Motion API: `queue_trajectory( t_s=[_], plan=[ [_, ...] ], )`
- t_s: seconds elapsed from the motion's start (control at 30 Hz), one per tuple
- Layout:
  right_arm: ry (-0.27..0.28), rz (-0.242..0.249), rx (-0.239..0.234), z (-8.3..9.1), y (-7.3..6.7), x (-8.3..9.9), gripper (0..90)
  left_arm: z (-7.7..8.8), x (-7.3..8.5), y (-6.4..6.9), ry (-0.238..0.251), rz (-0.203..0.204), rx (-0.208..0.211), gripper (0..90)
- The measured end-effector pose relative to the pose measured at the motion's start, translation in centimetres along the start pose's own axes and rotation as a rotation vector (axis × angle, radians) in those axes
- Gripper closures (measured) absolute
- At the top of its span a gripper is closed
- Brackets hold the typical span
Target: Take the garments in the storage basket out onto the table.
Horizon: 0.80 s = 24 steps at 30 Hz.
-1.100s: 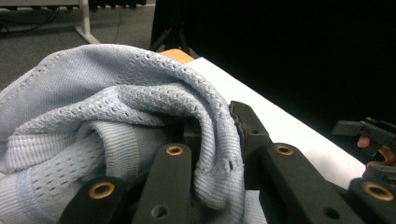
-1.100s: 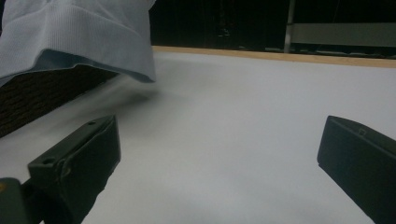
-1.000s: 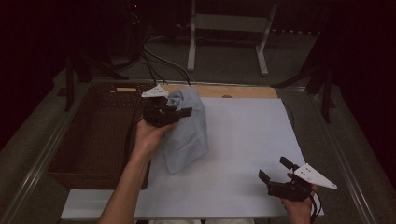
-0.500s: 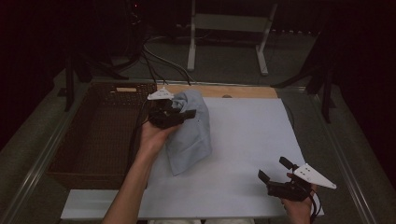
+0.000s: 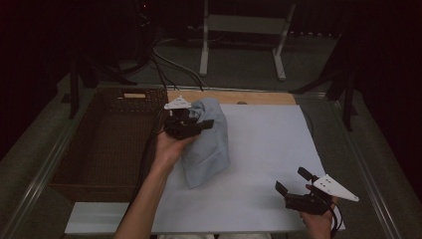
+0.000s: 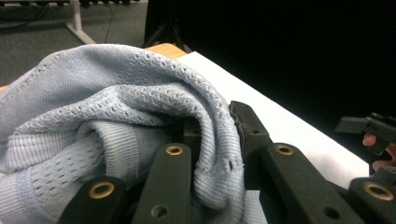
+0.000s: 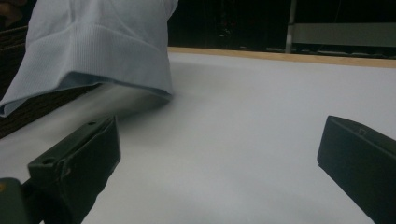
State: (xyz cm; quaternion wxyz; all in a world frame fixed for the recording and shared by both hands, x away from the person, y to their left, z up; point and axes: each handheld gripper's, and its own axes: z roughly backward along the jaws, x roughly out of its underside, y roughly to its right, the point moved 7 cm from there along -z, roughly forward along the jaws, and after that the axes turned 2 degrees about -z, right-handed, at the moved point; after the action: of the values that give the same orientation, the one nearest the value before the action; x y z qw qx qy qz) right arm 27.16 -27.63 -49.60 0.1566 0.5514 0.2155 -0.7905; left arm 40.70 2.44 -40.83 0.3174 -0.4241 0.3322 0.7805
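Since a second ago, the left gripper (image 5: 191,124) has drifted only slightly toward the far edge of the table, and the cloth (image 5: 206,149) hanging from it has swung a little with it. Its jaws are clenched on a bunched fold of this pale blue knit cloth, seen gathered between them in the left gripper view (image 6: 140,126). The cloth hangs above the far left part of the white table (image 5: 268,149), just beside a brown wicker basket (image 5: 107,144) along the table's left edge. It looks light, soft and floppy, likely to sag and fold; a hem or corner would be the best second hold. The right gripper (image 5: 298,186) rests near the table's near right corner, jaws spread with nothing between them. Open white surface lies between the two.
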Motion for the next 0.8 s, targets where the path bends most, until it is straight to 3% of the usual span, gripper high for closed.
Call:
queue_trajectory(
  t_s=[0.8],
  plan=[
    [0.000,0.001,-0.004,0.0,-0.1,0.0,0.0,-1.3,1.0,0.5,-0.024,-0.005,0.015,79.7]
  ],
)
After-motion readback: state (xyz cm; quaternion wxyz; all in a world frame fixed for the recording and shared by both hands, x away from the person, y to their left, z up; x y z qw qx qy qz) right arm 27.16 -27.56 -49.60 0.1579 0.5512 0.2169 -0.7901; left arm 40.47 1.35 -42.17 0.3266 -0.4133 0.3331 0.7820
